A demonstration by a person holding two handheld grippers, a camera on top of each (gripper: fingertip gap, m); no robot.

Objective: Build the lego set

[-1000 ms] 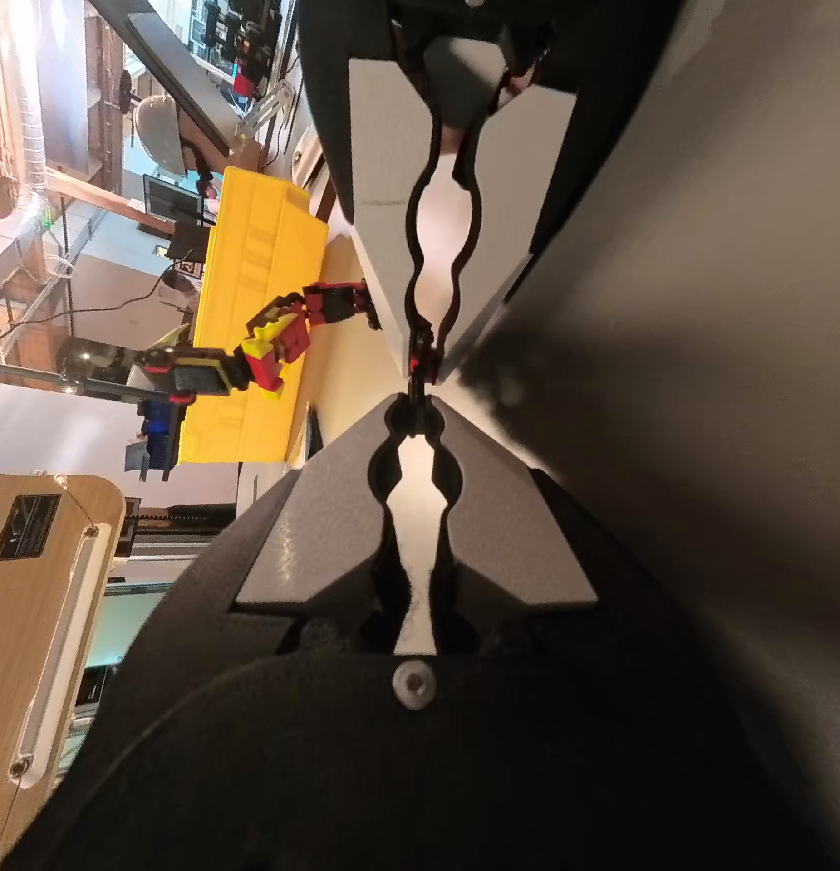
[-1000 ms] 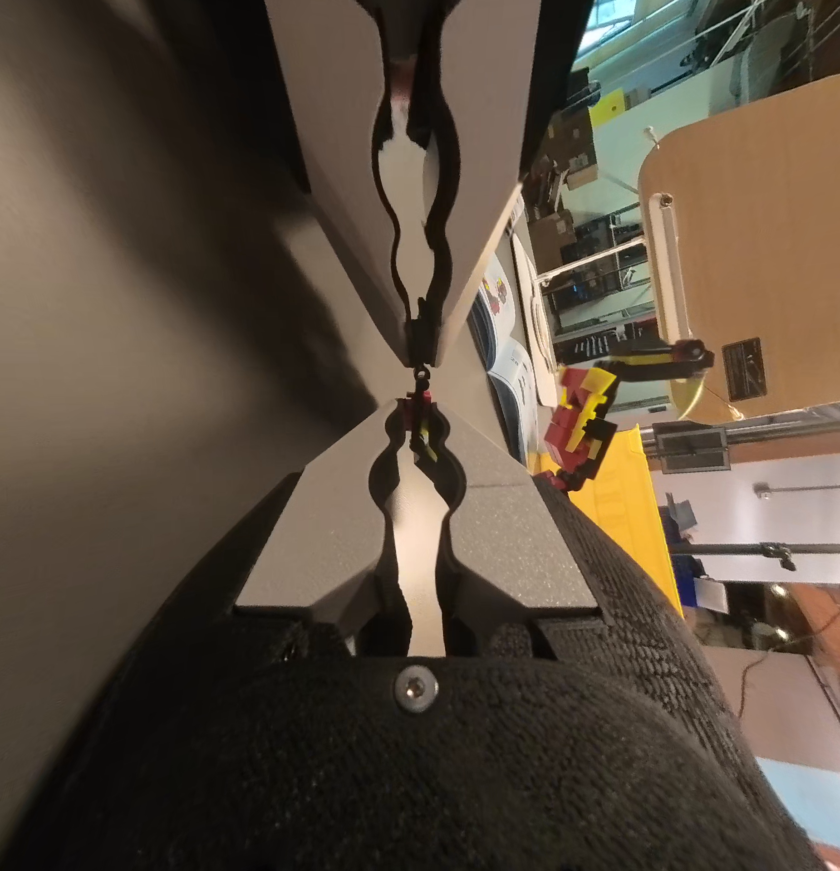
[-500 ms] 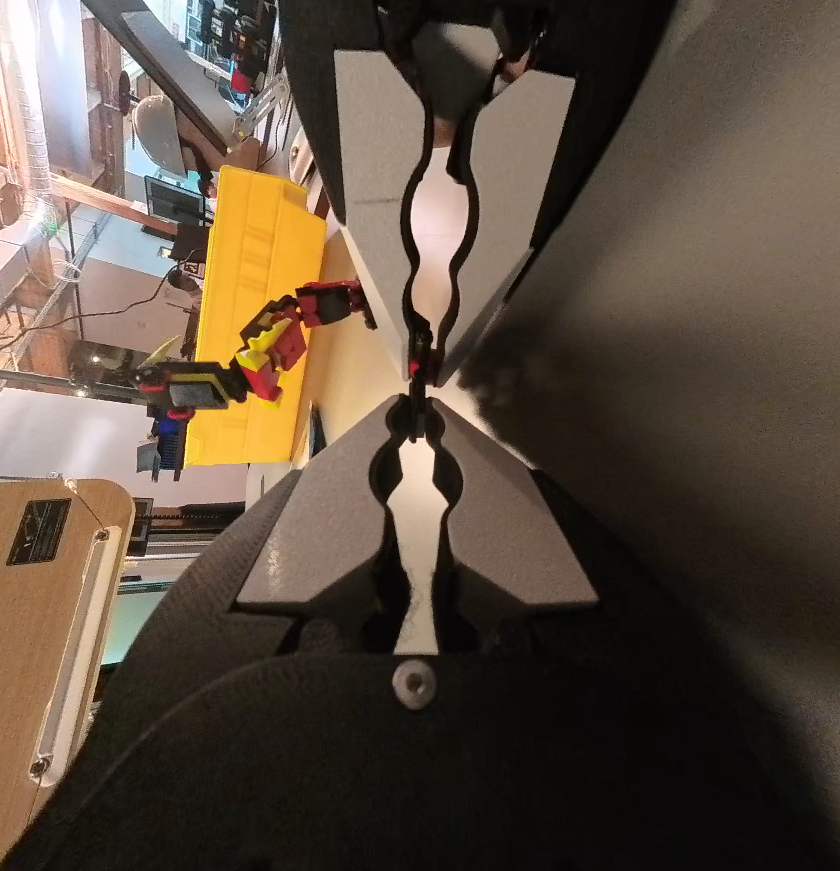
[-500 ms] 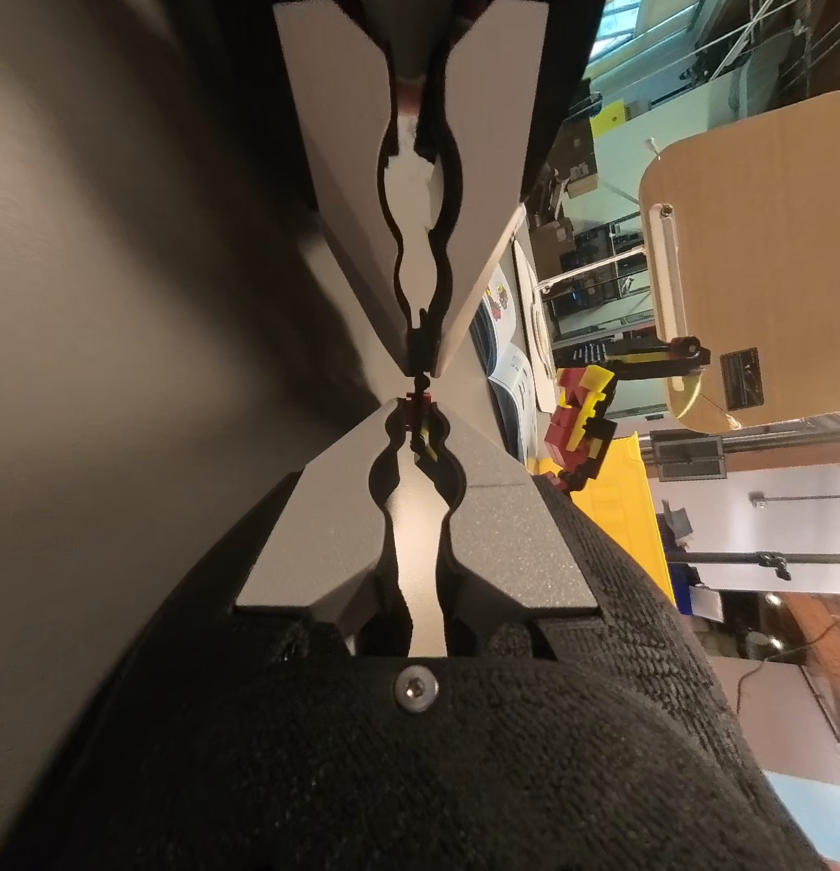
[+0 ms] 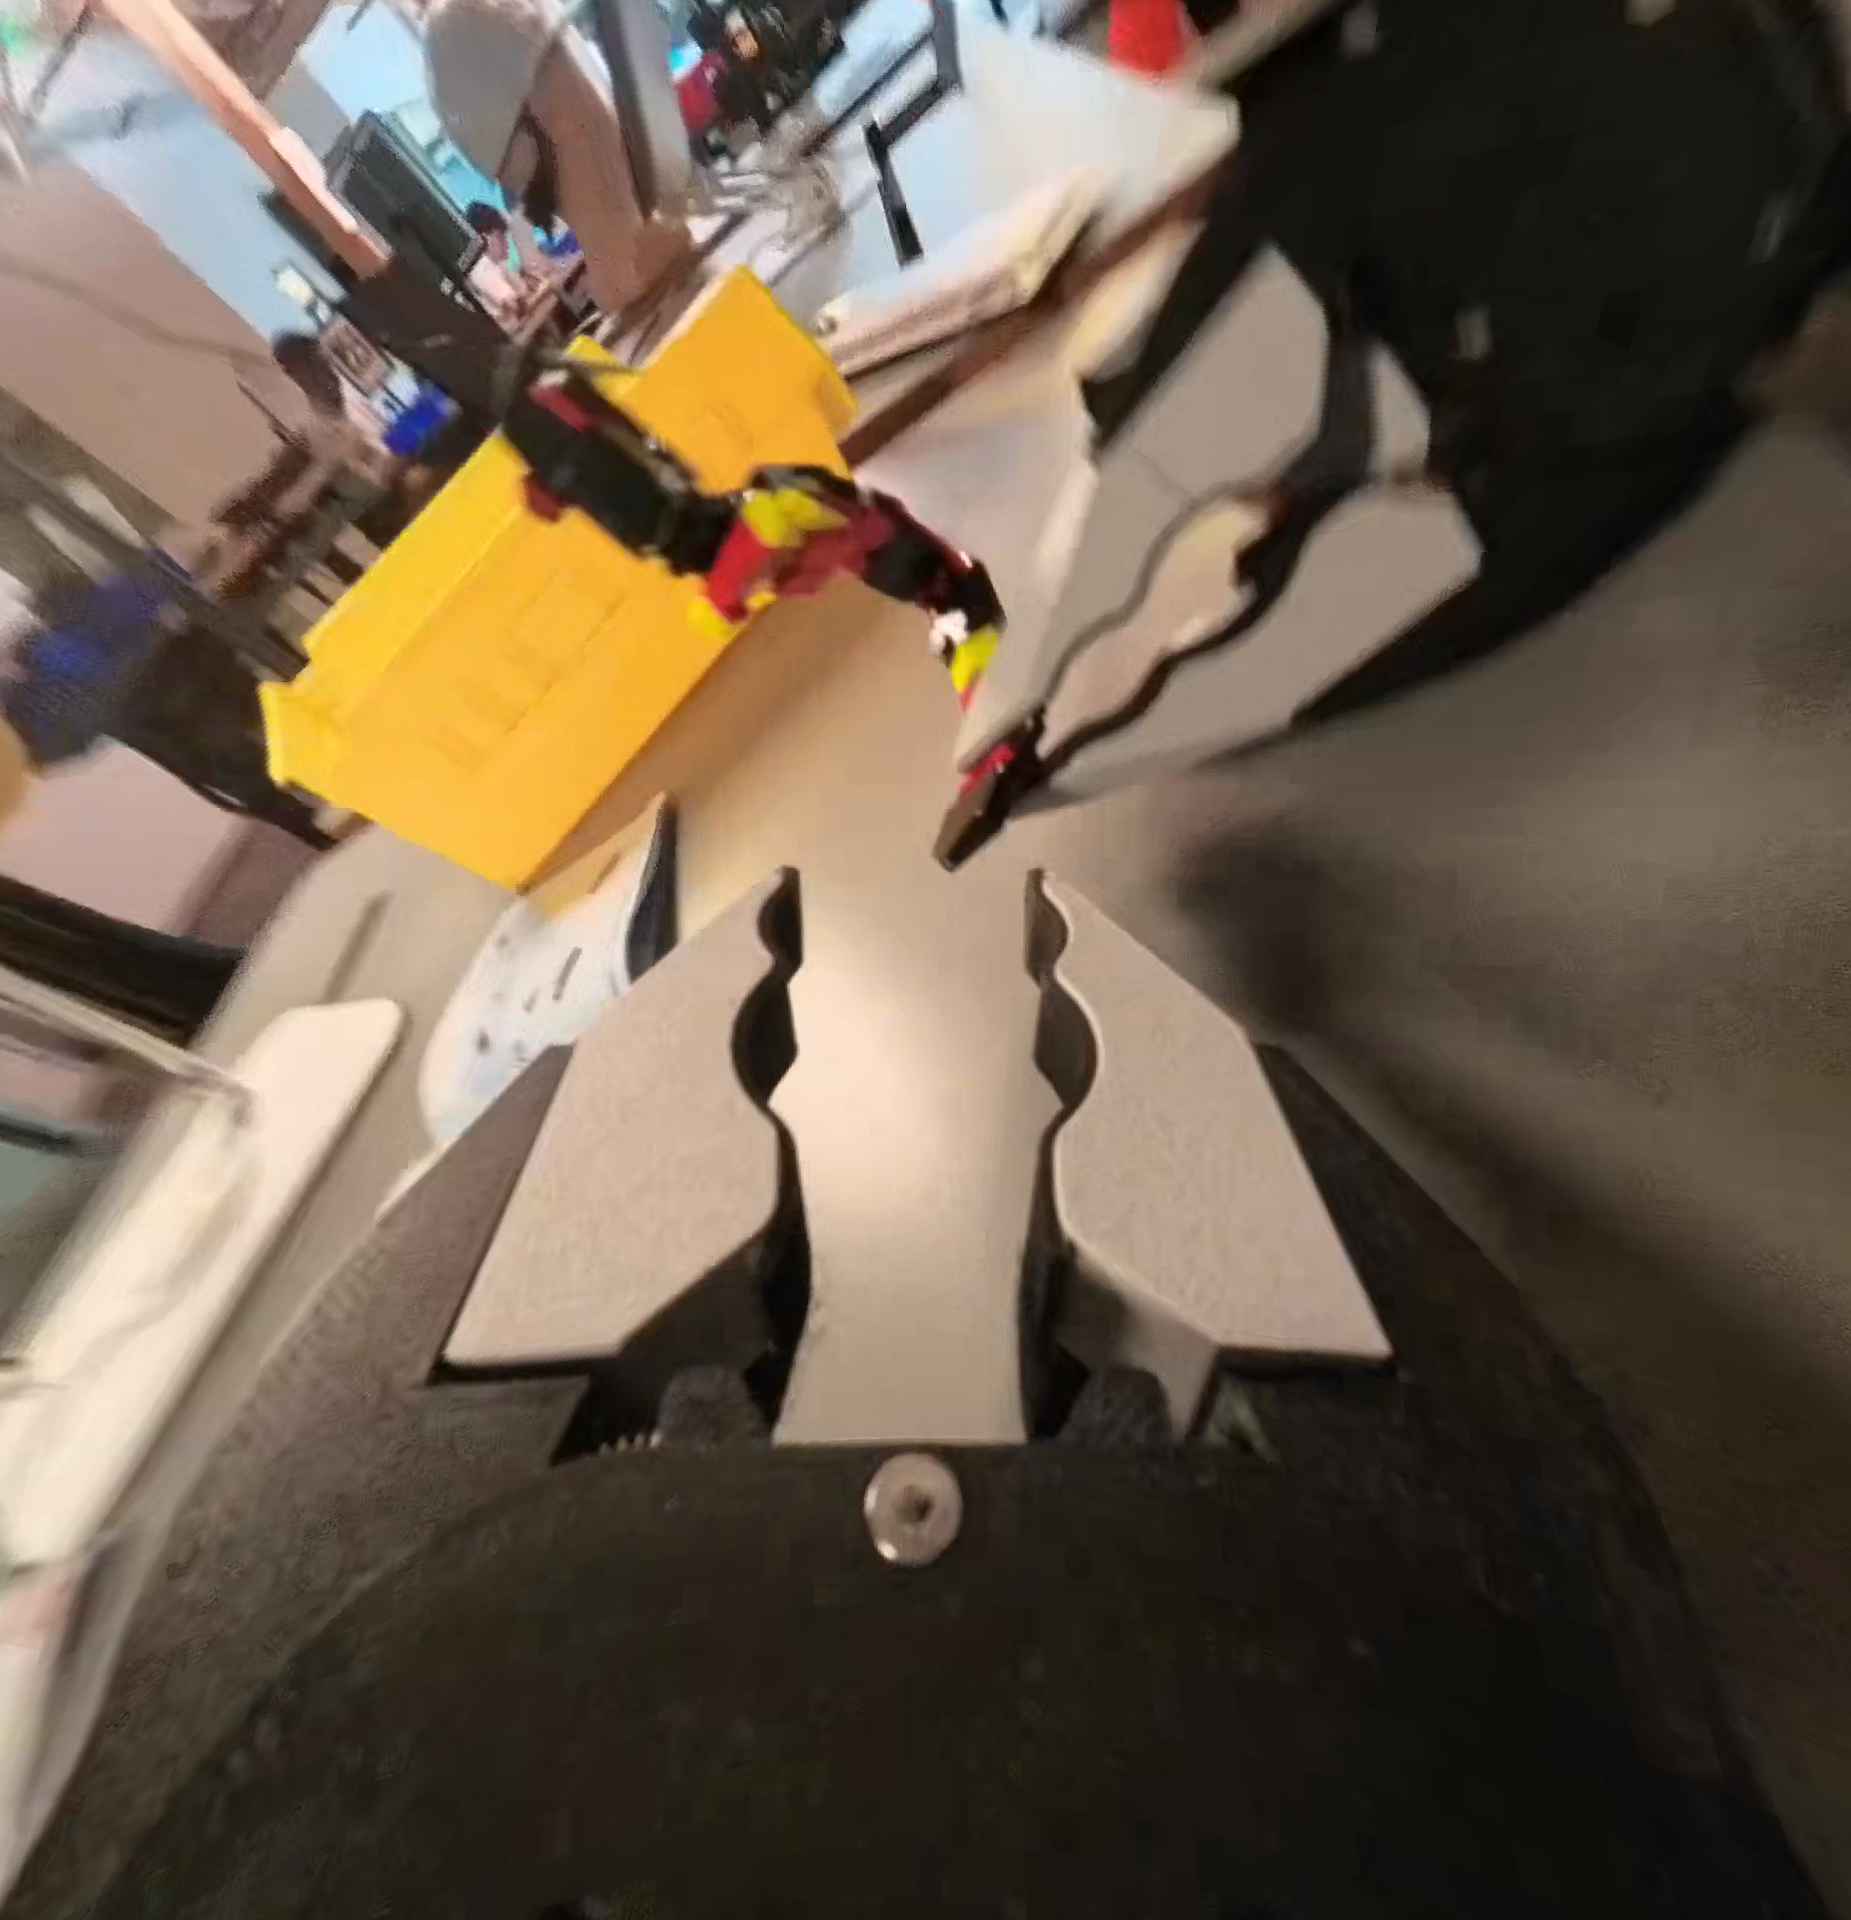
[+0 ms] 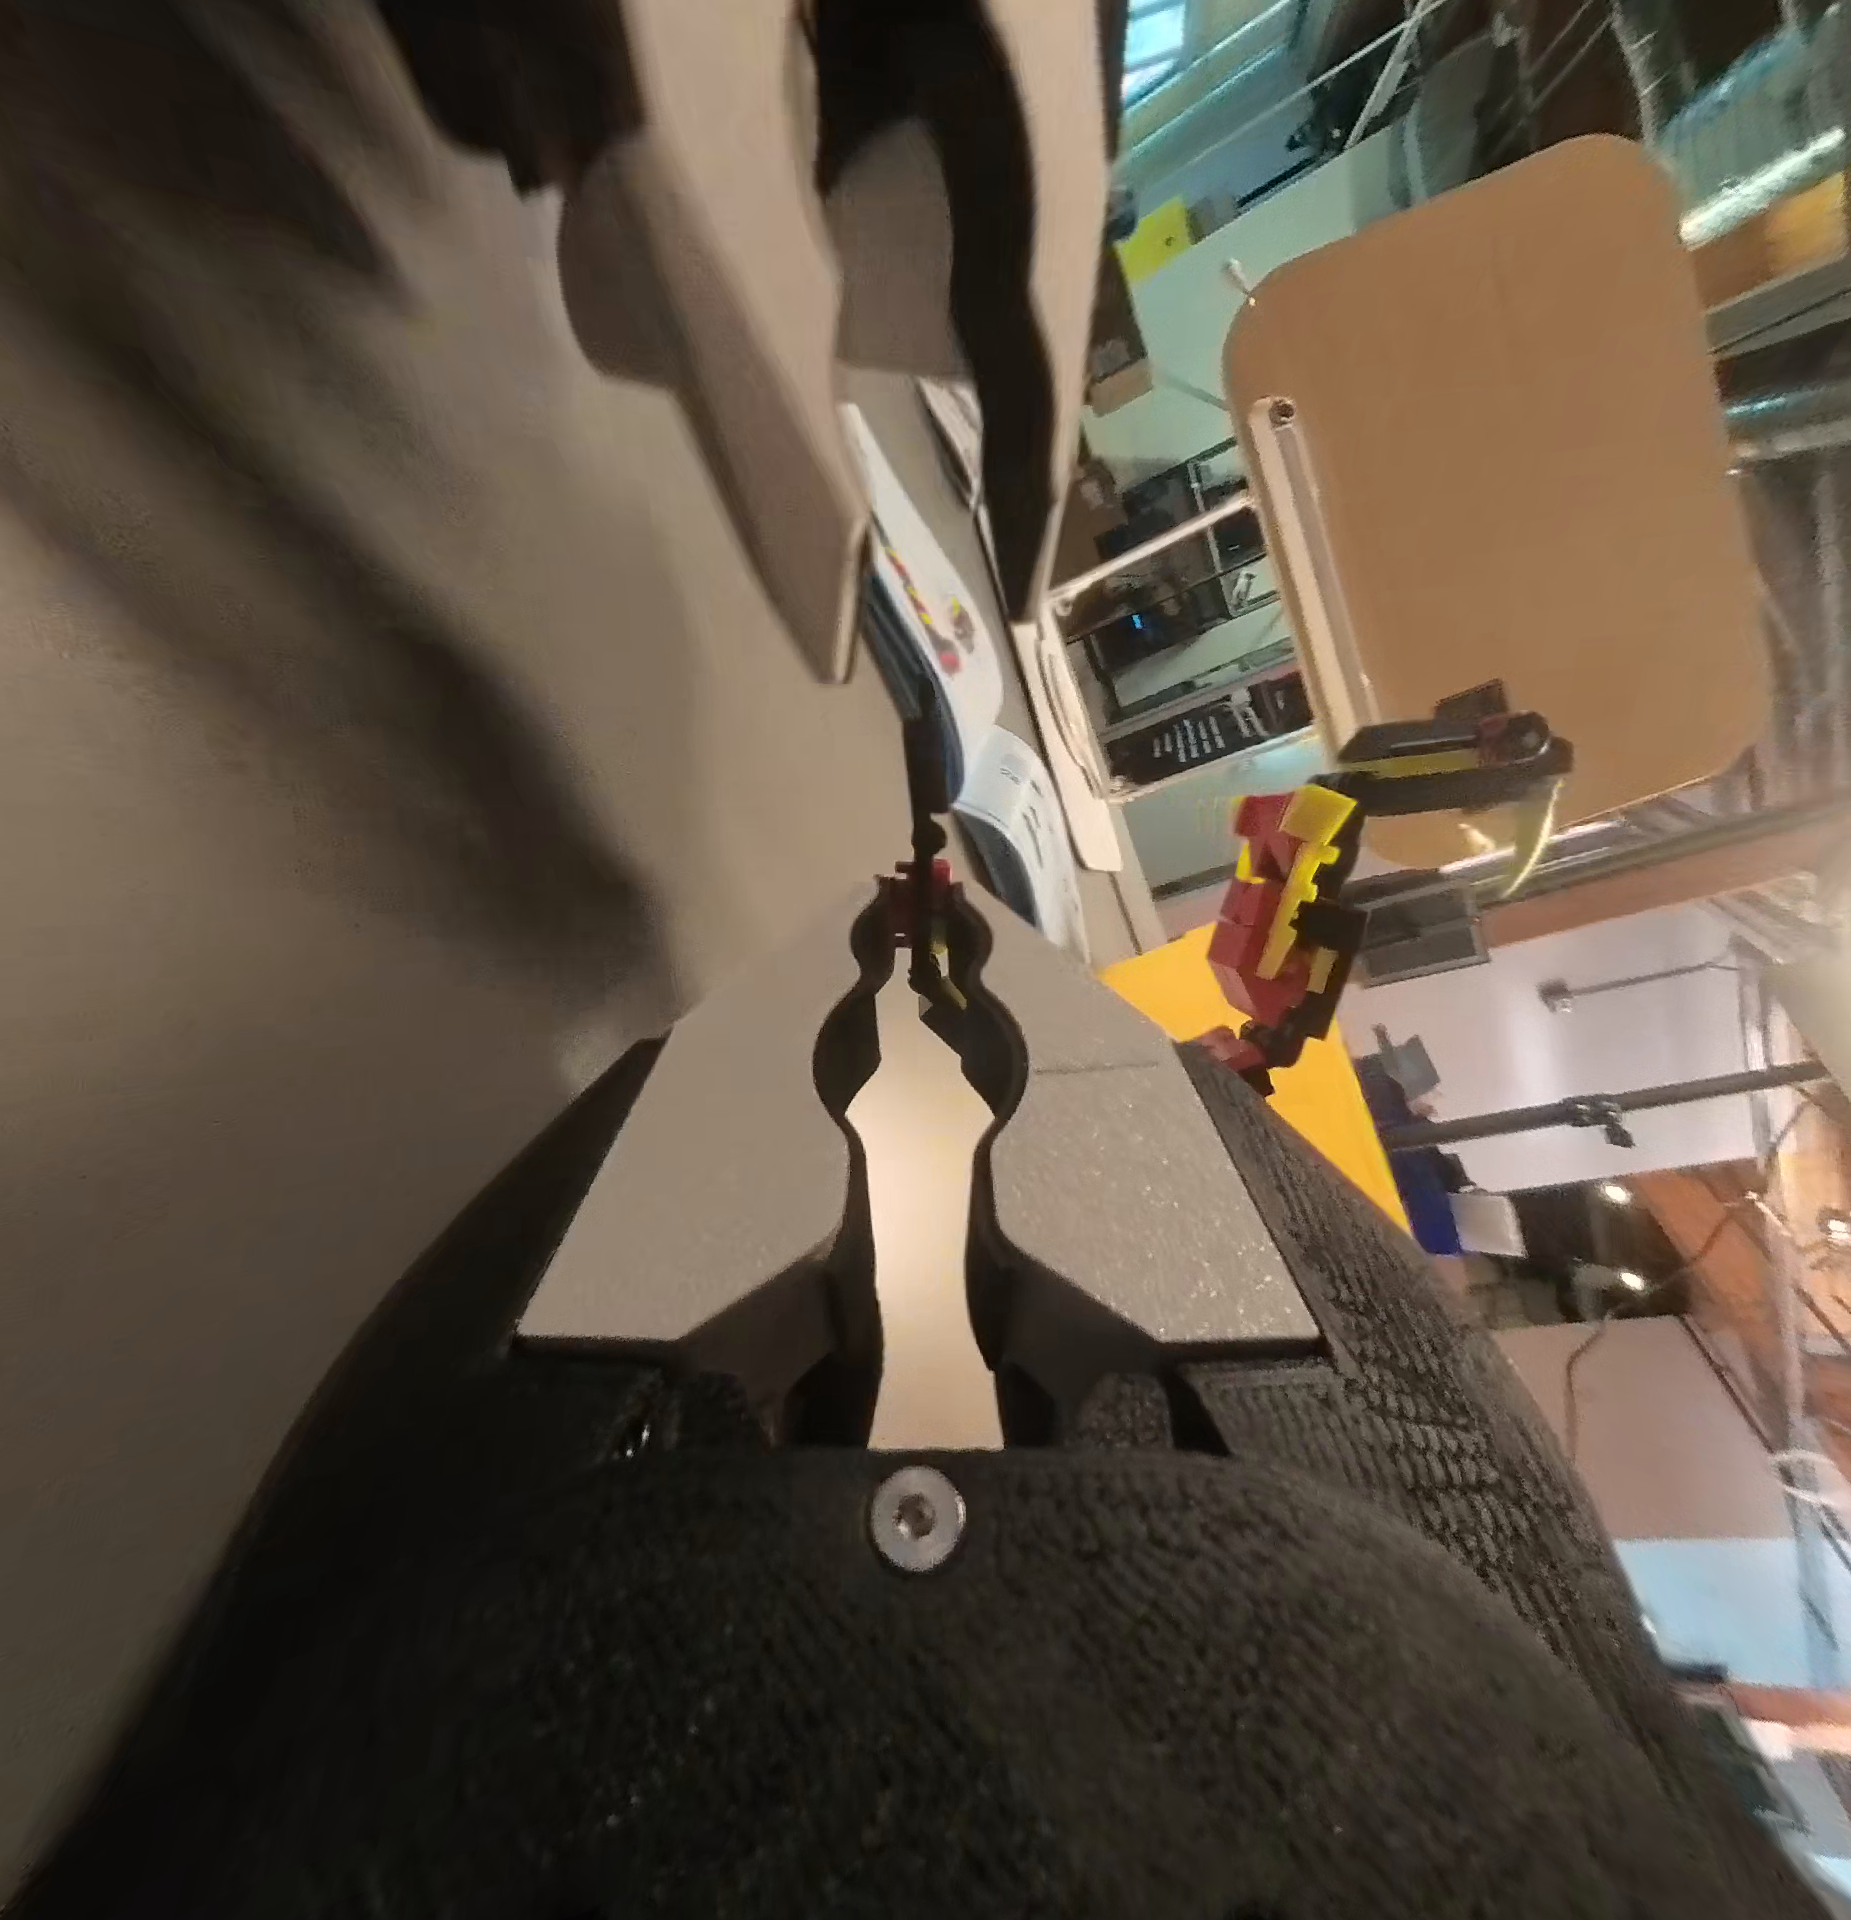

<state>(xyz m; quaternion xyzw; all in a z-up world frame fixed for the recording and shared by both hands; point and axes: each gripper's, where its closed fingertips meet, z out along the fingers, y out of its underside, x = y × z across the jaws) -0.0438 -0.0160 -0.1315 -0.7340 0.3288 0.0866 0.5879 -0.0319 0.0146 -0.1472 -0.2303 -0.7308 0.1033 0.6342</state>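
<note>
Your left gripper (image 5: 916, 904) gapes empty at six o'clock while the right gripper (image 6: 921, 914) pinches the lego model (image 6: 1290, 914); judged mid-assembly, you next fetch a piece.

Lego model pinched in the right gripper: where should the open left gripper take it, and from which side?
Probably take the lego model by its chunky red-and-yellow midsection, coming from the side away from the right gripper. That block juts clear of it, while the black tab at the tips looks thin and crowded.
</note>
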